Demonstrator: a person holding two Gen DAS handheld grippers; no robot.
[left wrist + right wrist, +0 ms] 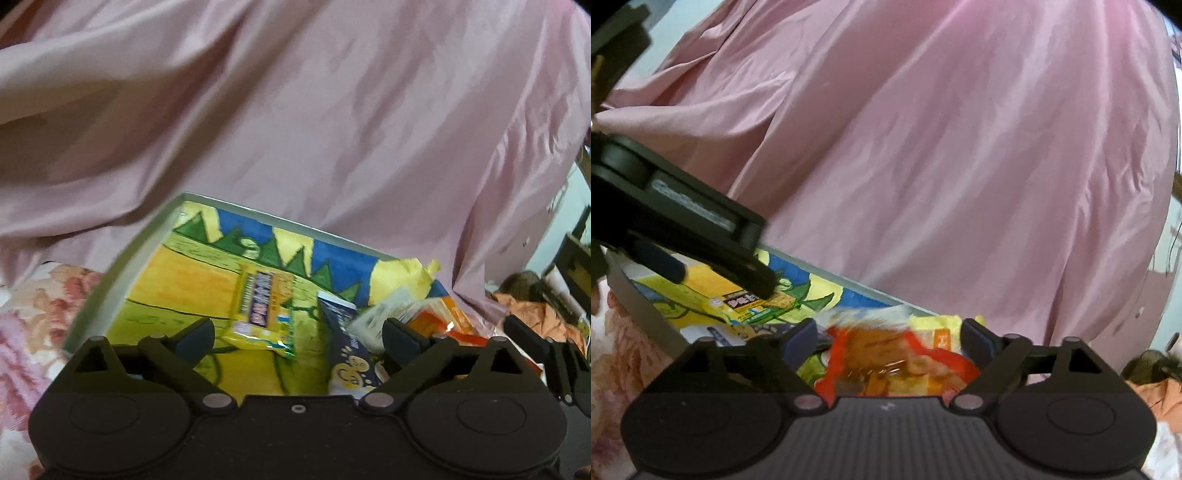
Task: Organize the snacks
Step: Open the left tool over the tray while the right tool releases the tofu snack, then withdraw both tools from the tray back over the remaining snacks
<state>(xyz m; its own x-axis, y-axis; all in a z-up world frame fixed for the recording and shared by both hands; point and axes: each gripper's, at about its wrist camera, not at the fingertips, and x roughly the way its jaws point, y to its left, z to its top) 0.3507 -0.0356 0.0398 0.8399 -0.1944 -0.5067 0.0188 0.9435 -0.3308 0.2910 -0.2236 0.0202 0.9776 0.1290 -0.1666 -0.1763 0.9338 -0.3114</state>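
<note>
Both my claws, left gripper (297, 334) and right gripper (888, 338), gape wide, holding nothing. Several snacks already lie in the tray (110, 280). Neatening looks left

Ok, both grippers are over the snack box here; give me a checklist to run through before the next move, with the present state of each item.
1. Left gripper open, nothing pressed between its pads: ok.
2. Right gripper open, pads off the red-orange packet lying between them: ok.
3. Yellow snack bar lying inside the box: ok.
4. Dark blue packet settled in the box: cannot tell, blurred.
5. Grippers apart from each other: ok.
6. Pink cloth kept out of the box: ok.
</note>
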